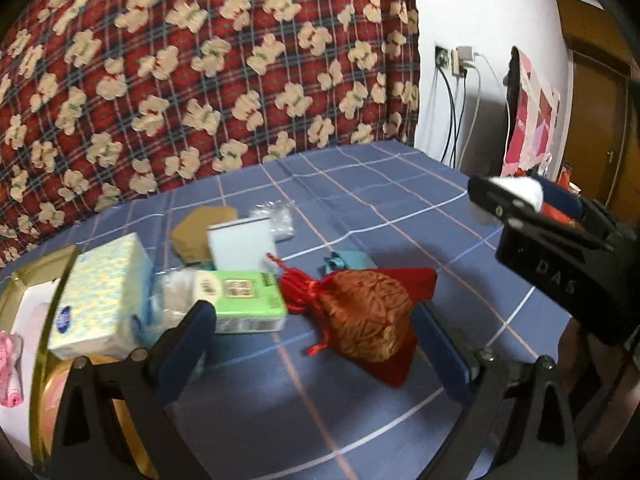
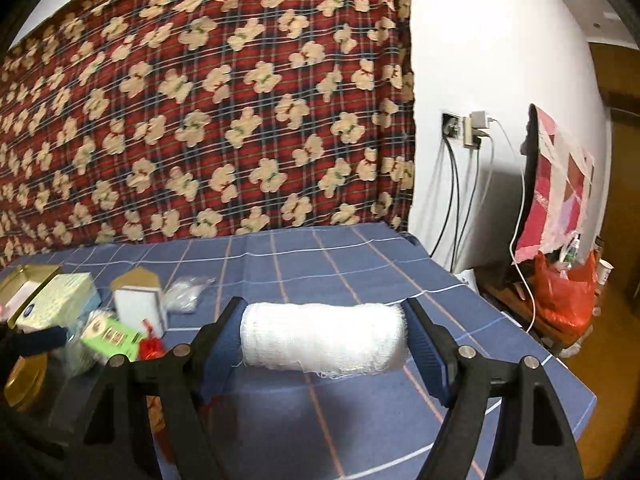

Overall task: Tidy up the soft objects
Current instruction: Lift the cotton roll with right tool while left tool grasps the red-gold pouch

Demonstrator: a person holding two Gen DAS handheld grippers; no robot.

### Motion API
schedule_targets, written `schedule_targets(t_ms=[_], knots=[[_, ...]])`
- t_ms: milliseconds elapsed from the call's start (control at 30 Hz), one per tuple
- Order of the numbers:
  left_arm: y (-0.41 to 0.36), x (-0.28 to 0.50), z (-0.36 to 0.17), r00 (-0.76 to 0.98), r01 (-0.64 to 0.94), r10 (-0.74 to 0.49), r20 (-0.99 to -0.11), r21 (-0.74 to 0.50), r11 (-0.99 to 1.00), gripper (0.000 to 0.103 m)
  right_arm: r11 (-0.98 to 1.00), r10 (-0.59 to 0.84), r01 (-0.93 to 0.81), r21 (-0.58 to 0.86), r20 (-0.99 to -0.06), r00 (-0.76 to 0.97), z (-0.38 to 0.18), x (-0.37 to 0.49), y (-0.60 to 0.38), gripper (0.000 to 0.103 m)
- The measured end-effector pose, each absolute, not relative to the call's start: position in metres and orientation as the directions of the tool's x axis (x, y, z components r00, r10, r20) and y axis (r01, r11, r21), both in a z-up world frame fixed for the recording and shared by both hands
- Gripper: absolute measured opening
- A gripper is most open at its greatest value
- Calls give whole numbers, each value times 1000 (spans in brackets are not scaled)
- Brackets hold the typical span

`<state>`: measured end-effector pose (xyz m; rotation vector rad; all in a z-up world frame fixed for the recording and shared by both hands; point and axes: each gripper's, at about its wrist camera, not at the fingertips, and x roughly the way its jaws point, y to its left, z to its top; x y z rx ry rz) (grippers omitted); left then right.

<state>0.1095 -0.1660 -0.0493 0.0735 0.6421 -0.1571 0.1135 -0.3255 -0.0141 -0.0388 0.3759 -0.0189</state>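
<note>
Item one: my right gripper (image 2: 324, 344) is clamping the white gauze roll (image 2: 322, 342) above the table (image 2: 360, 264). Item two: my left gripper (image 1: 316, 328) is hovering, fingers apart, around the red drawstring pouch (image 1: 364, 316).

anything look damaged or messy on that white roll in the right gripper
Slightly. The gauze roll clamped end to end in the right gripper has loose threads fraying from its lower edge and right end. Otherwise it looks intact and still wound.
</note>
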Motion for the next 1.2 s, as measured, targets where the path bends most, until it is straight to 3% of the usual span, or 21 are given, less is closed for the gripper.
schedule_targets(t_ms=[233, 367, 467, 533, 667, 833, 1200], knots=[[-193, 131, -64, 748, 214, -146, -648, 27, 977, 100, 999, -47, 44, -17, -363, 931, -18, 123, -337, 79], [-195, 143, -72, 724, 207, -136, -677, 25, 978, 94, 999, -41, 40, -11, -351, 936, -20, 121, -338, 79], [-195, 147, -75, 709, 211, -154, -689, 0, 977, 83, 999, -32, 33, -4, -347, 937, -21, 121, -337, 79], [-197, 148, -76, 697, 227, -165, -698, -3, 974, 60, 1000, -26, 29, 2, -339, 941, -21, 121, -336, 79], [-201, 153, -82, 658, 262, -192, -728, -18, 965, 46, 1000, -25, 26, -1, -337, 941, -20, 121, -332, 79], [-200, 154, -85, 634, 286, -233, -737, -57, 957, 18, 1000, -27, 27, -3, -336, 942, -20, 121, -332, 79], [-202, 136, -73, 714, 291, -227, -662, -14, 957, 12, 999, -38, 38, -5, -324, 945, -19, 119, -334, 79]])
